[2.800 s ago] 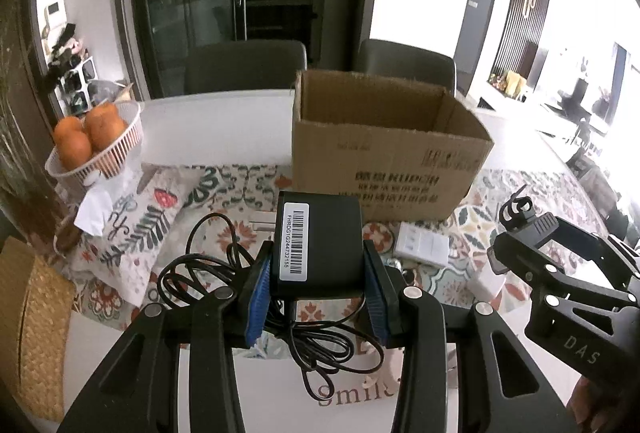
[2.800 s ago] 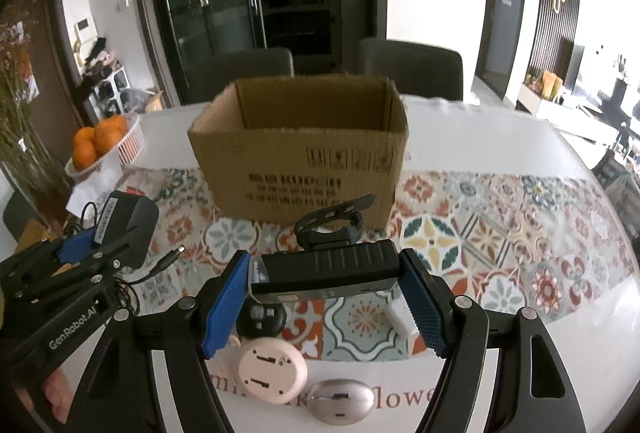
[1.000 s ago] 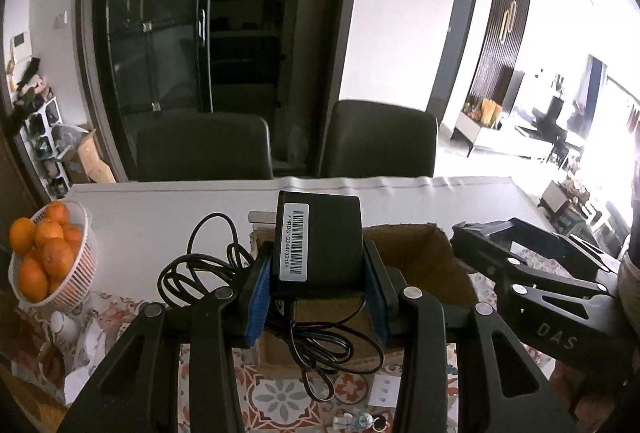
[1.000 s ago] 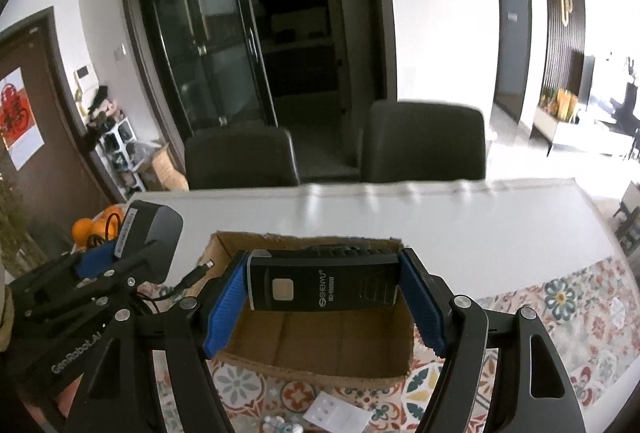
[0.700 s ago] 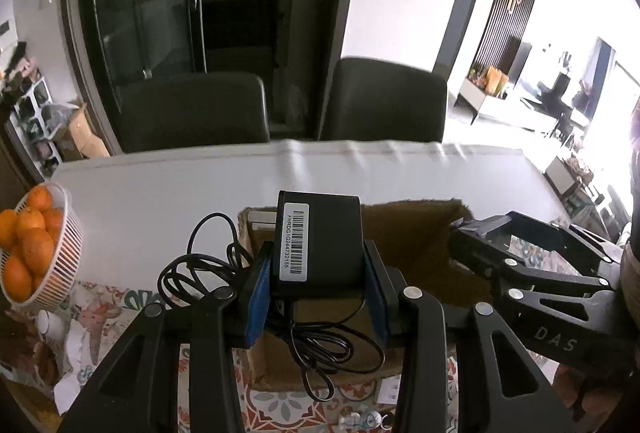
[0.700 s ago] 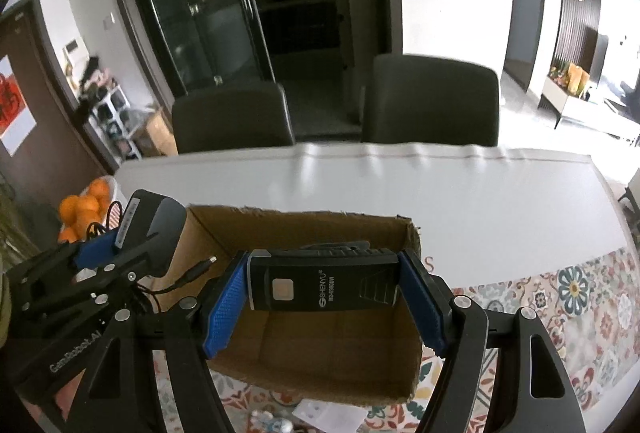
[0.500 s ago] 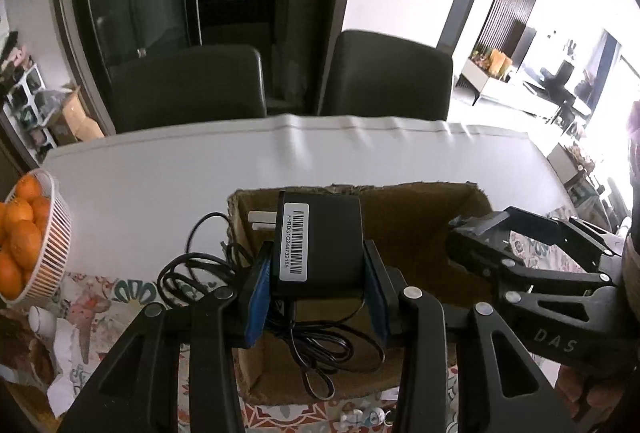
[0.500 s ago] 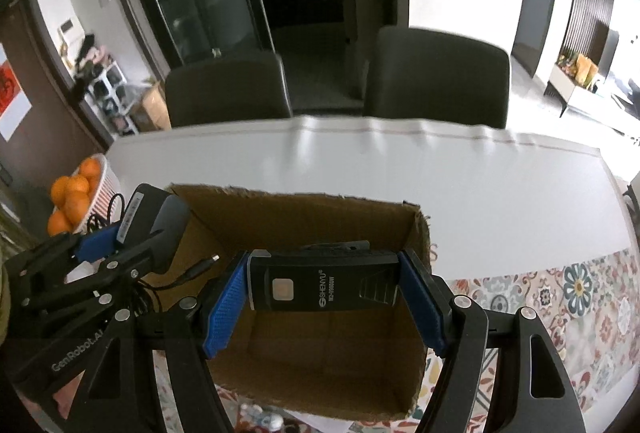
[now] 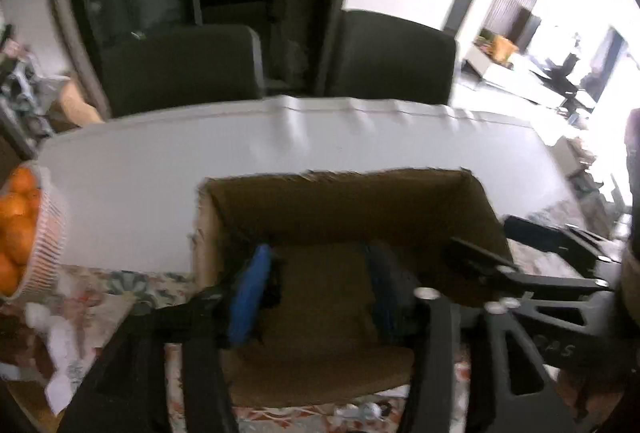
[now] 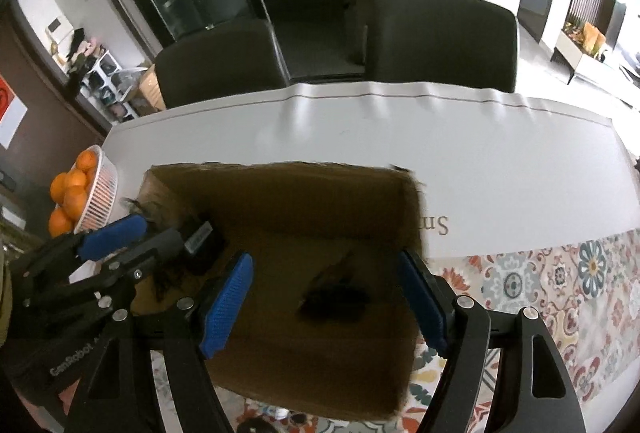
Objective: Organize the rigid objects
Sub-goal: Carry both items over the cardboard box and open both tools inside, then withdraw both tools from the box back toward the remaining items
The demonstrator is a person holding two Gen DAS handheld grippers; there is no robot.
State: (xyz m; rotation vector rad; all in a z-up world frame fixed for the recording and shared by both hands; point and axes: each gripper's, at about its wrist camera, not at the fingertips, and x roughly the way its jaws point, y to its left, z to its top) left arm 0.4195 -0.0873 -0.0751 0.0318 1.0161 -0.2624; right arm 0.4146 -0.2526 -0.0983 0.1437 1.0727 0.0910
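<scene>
- The right gripper [image 10: 326, 297], black-framed with blue ribbed pads, is hanging over the open brown cardboard box [image 10: 280, 193], its jaws spread wide with nothing between them.
- A dark, blurred object [image 10: 334, 299], which I cannot identify for sure, is lying on the floor of the cardboard box, below the gap between the right gripper's fingers.
- The left gripper [image 9: 316, 285] is hovering over the left part of the cardboard box [image 9: 340, 209], its blue pads [image 9: 248, 293] standing apart and gripping nothing.
- A black power adapter with a white barcode label [image 10: 202, 243] is sitting inside the cardboard box at its left wall, just beside the left gripper's fingers in the right wrist view.
- A white basket of oranges [image 10: 96, 197] is standing on the white table [image 10: 480, 161] to the left of the cardboard box.
- Two dark chairs [image 10: 440, 41] are standing behind the table, beyond the cardboard box.
</scene>
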